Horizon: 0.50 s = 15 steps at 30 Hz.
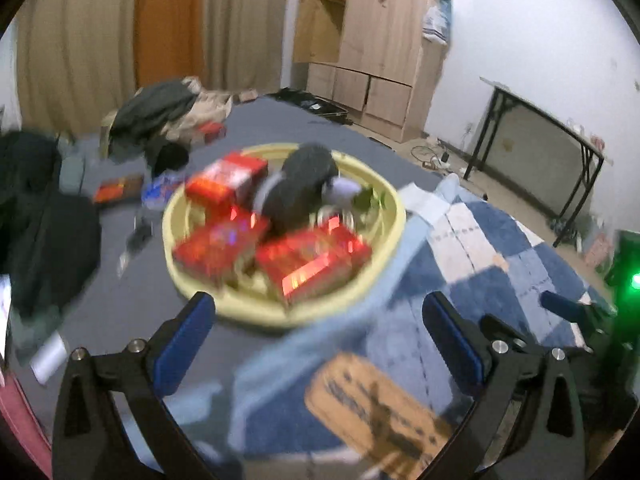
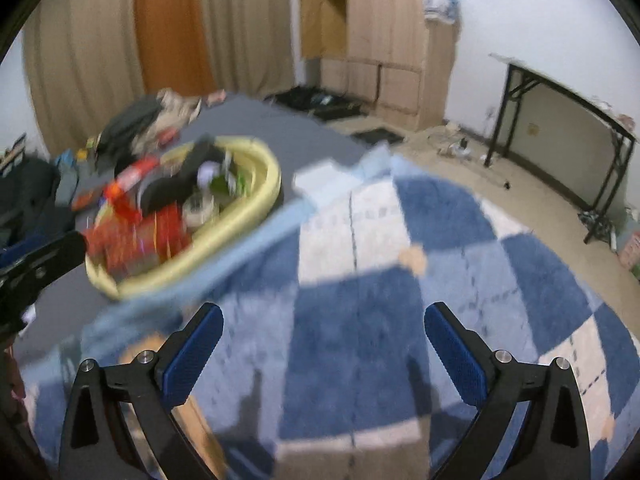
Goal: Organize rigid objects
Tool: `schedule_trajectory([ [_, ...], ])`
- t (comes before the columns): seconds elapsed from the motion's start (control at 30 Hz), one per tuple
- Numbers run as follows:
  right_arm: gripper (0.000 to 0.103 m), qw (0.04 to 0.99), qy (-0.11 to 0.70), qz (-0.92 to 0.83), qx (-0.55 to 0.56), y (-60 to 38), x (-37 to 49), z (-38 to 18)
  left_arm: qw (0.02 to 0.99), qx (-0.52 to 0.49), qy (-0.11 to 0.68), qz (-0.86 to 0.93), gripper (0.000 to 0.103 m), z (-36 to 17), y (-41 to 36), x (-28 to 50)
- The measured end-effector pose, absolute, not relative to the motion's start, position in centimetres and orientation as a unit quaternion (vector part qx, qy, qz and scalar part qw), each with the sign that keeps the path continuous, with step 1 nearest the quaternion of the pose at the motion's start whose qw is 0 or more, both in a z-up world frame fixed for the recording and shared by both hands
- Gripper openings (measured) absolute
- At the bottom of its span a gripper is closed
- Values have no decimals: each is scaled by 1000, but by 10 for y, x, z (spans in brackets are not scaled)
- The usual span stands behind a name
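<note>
A: Grey bed [image 1: 280,120] carried a blue checked blanket [image 2: 360,300]; yellow basin [image 1: 384,256] of red boxes [image 1: 312,264] sat beside it.

B: Left gripper [image 1: 320,344] and right gripper [image 2: 324,348] both spread, empty.

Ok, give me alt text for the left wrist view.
A yellow basin filled with red boxes and a dark brush-like object sits on a grey bed, ahead of the open, empty left gripper. A blue checkered blanket lies right.
</note>
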State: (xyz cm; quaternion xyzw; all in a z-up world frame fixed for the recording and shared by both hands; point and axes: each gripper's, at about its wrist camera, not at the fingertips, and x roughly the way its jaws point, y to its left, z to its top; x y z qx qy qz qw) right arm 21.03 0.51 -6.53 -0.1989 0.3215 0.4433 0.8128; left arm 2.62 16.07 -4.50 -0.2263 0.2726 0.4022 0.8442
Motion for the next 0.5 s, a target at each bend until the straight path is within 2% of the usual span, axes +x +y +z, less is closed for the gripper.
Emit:
schedule_trajectory([
  [0.1, 103, 797, 316, 460, -229, 6, 212, -77, 835, -226, 289, 410, 103, -70, 148, 27],
  [0.2, 103, 777, 311, 491, -241, 15, 217, -84, 813, -271, 297, 422, 103, -87, 161, 31],
  [0.4, 103, 749, 311, 522, -265, 50, 227, -110, 783, -283, 326, 448, 103, -121, 176, 36],
  [0.5, 103, 754, 302, 505, -291, 60, 227, -127, 774, -252, 343, 469, 103, -134, 173, 46],
])
